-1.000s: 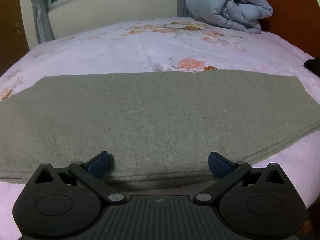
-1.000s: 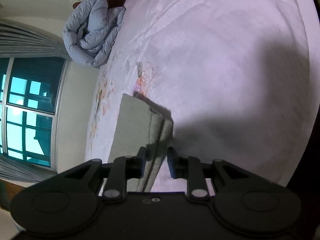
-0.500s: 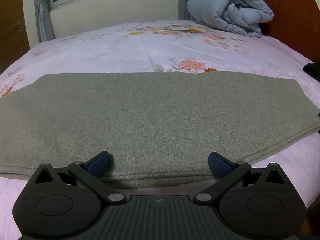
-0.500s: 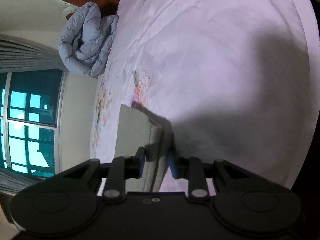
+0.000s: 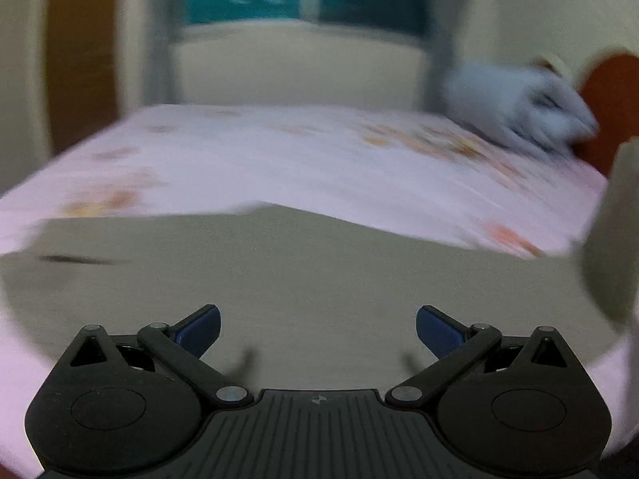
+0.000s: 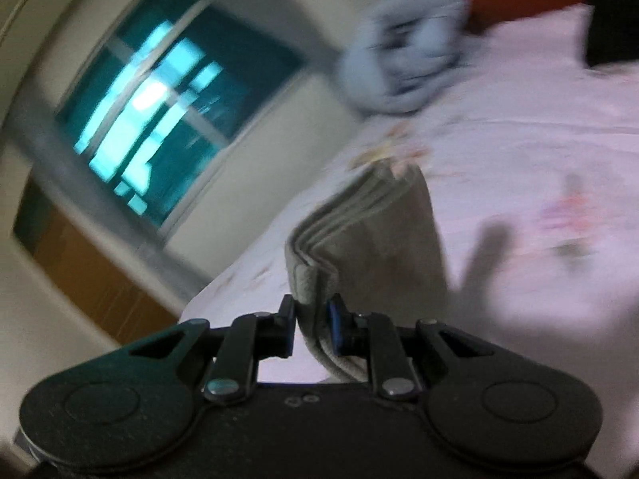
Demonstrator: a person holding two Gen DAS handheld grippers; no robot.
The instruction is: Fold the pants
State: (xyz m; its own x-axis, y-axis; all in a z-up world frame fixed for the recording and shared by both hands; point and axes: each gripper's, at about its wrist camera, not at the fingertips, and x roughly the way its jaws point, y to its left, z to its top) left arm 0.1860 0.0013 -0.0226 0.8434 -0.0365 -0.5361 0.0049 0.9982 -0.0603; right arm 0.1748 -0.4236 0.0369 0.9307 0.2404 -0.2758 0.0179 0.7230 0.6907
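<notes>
**Fold under way**

The pants (image 6: 359, 247) are clamped at a layered edge between the right gripper (image 6: 312, 325) jaws and lifted off the bed (image 6: 539, 139). The rest is spread beyond the left gripper (image 5: 317, 329), whose jaws are wide apart and empty. The fold is judged unfinished.

One pair of pants (image 5: 319, 279), two grippers, one bed (image 5: 319, 159), one bundled quilt (image 5: 515, 111), one window (image 6: 167, 92)

The left matte-black plastic claw (image 5: 318, 329) had blue fingertip pads (image 5: 199, 326), silver pivot screws, round embossed discs on two lobed housings and a ribbed centre plate. The right matte-black plastic claw (image 6: 312, 321) looked alike, with a smooth centre plate.
</notes>
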